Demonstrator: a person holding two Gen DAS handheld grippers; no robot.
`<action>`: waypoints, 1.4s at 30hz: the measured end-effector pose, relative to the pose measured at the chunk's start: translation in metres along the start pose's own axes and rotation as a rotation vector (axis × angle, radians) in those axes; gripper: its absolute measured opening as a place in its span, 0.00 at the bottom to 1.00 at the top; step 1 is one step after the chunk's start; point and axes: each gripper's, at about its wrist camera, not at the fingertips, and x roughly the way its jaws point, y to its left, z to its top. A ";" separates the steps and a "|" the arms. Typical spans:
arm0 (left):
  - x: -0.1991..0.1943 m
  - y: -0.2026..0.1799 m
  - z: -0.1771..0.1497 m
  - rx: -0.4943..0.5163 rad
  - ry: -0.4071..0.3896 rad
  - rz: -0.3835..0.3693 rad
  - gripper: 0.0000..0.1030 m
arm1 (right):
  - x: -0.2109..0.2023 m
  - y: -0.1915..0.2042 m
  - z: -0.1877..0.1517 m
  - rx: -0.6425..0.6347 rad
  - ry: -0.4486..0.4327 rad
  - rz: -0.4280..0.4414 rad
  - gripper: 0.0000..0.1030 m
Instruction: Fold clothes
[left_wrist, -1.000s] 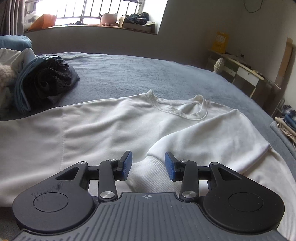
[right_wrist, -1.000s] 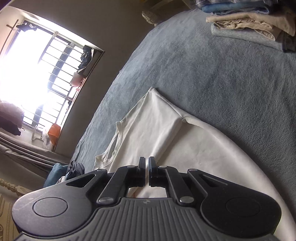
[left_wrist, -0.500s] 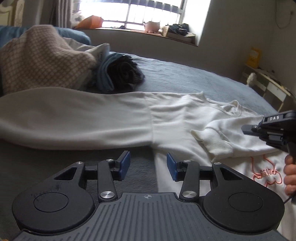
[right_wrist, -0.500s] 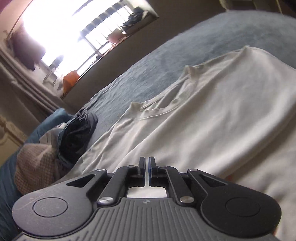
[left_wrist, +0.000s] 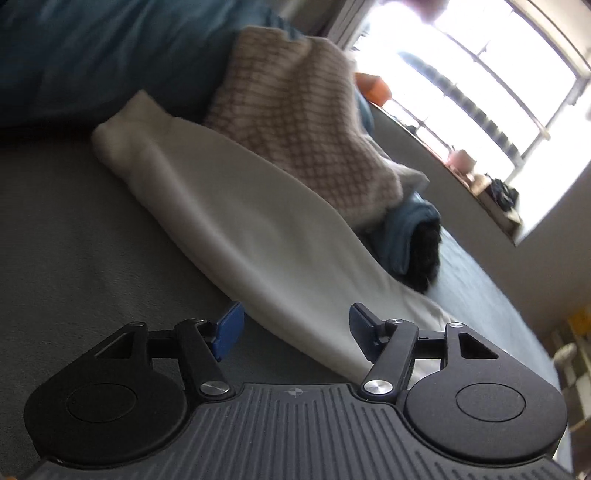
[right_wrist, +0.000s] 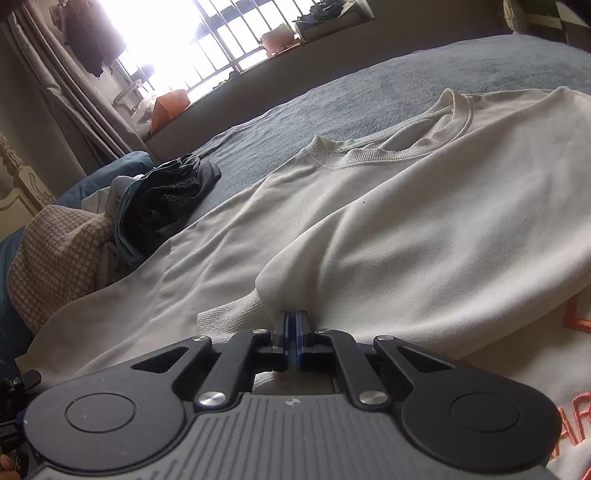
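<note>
A white sweatshirt (right_wrist: 369, 221) lies flat on the grey bed cover (right_wrist: 369, 92), collar (right_wrist: 388, 151) toward the window. One sleeve (right_wrist: 406, 258) is folded across the chest, and its ribbed cuff (right_wrist: 229, 317) lies just ahead of my right gripper (right_wrist: 295, 332). That gripper is shut, with nothing visible between the pads. The other sleeve (left_wrist: 240, 229) stretches out straight, its cuff (left_wrist: 122, 136) at the far end. My left gripper (left_wrist: 295, 325) hovers over the sleeve's near part. Its jaws are opening, with the cloth lying between the fingers and the pads not pressing on it.
A checked beige knit (left_wrist: 303, 122) and a dark garment rolled in blue cloth (left_wrist: 417, 243) are heaped beside the stretched sleeve. A blue pillow (left_wrist: 74, 55) lies behind them. Orange lettering (right_wrist: 576, 321) marks the sweatshirt's front. A cluttered window sill (right_wrist: 295, 33) runs along the far wall.
The left view swung from the chest out along the stretched sleeve and rolled, and its jaws spread wider. The right view levelled and moved to the folded sleeve's cuff, staying shut.
</note>
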 end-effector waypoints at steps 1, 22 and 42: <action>0.003 0.009 0.007 -0.052 -0.010 0.029 0.64 | 0.000 0.000 0.000 0.001 -0.001 0.000 0.03; 0.036 0.044 0.071 -0.079 -0.178 0.198 0.16 | 0.002 0.000 -0.001 -0.004 0.003 0.000 0.03; -0.072 -0.224 -0.079 0.715 0.006 -0.629 0.52 | 0.002 -0.007 -0.002 0.041 -0.002 0.029 0.03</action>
